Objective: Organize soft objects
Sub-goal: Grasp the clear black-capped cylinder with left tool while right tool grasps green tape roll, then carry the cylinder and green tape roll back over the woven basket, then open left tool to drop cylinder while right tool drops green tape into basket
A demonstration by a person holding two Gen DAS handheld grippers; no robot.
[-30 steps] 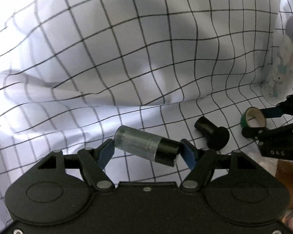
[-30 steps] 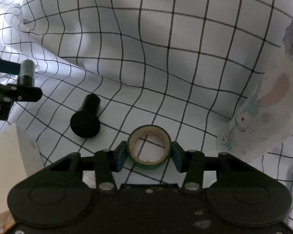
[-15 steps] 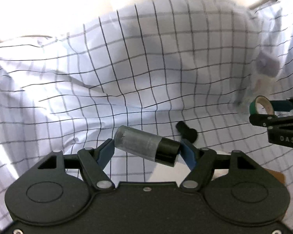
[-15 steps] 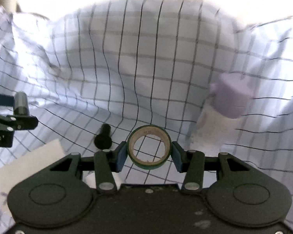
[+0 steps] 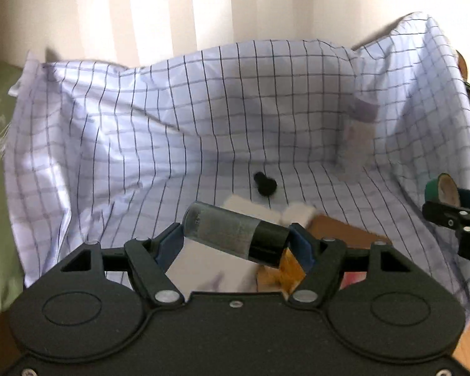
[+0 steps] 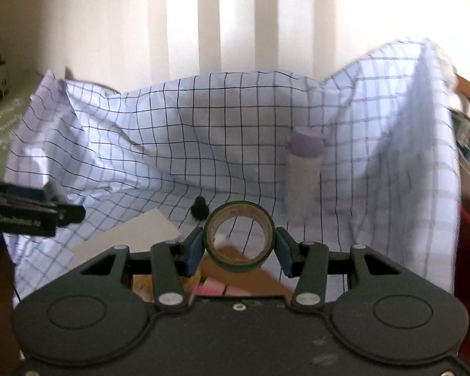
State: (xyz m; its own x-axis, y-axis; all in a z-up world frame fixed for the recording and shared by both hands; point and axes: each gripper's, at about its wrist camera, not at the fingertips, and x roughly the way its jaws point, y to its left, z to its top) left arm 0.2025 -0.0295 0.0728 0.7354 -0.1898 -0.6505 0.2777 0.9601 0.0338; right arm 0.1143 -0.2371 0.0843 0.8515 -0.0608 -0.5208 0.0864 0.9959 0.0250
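The left gripper [image 5: 236, 244] pinches a grey translucent cylinder with a black cap [image 5: 235, 238] crosswise between its blue pads, cap end tilted toward four o'clock. Beyond it, at twelve o'clock, a small black flanged plug [image 5: 265, 185] lies on the white grid-checked cloth [image 5: 172, 125]. At two o'clock a pale bottle with a lilac cap [image 6: 305, 169] stands against the cloth. The right gripper [image 6: 238, 247] clamps an upright green tape roll [image 6: 238, 233].

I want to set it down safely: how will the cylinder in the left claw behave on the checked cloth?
The cylinder looks rigid and smooth, so it would probably roll on its side. The checked cloth sags, so it may drift downhill.
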